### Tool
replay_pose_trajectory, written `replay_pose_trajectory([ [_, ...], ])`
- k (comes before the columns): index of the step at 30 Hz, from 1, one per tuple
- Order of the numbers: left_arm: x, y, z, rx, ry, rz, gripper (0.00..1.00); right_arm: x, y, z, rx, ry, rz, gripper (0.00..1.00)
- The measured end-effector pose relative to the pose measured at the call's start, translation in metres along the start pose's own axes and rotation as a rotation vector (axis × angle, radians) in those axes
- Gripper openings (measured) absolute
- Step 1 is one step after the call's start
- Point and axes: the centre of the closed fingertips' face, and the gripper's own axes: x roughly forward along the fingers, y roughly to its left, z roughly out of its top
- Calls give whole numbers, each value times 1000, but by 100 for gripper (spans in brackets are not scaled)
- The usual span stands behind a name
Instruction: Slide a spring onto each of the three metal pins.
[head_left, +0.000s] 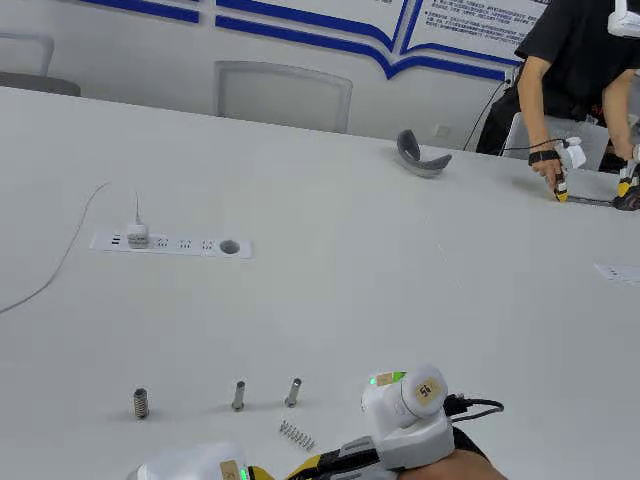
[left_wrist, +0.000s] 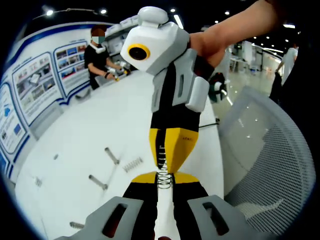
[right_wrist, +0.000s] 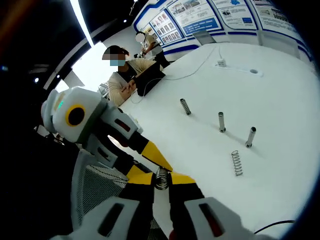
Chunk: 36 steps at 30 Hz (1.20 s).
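Observation:
Three metal pins stand in a row near the table's front edge. The left pin (head_left: 140, 403) wears a spring; the middle pin (head_left: 238, 395) and right pin (head_left: 292, 391) are bare. A loose spring (head_left: 296, 435) lies just in front of the right pin. Another spring (left_wrist: 163, 172) is held in the air off the table's edge. My left gripper (left_wrist: 165, 181) is shut on one end of it and my right gripper (right_wrist: 161, 180) on the other, their yellow tips meeting nose to nose. The right gripper view shows the bare pins (right_wrist: 221, 121) (right_wrist: 250, 136) and the loose spring (right_wrist: 236, 163).
A white power strip (head_left: 170, 242) with a plug and a thin cable lies mid-table. A grey curved piece (head_left: 420, 155) rests at the far side. A person (head_left: 575, 60) works at the far right corner. A mesh chair (left_wrist: 265, 165) stands beside the table.

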Motion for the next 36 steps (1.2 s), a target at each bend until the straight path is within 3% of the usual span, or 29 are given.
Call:
replay_pose_trajectory([
  [7,0,-1,-4,-33,-18,1,10,3,0,-2,4,11,-8,12],
  [20,-1,-4,-14,-88,-9,4,11,10,-1,-7,45,16,-26,12],
  [36,-10,11,-32,-196,-5,57,18,7,-12,-2,35,24,-63,12],
])
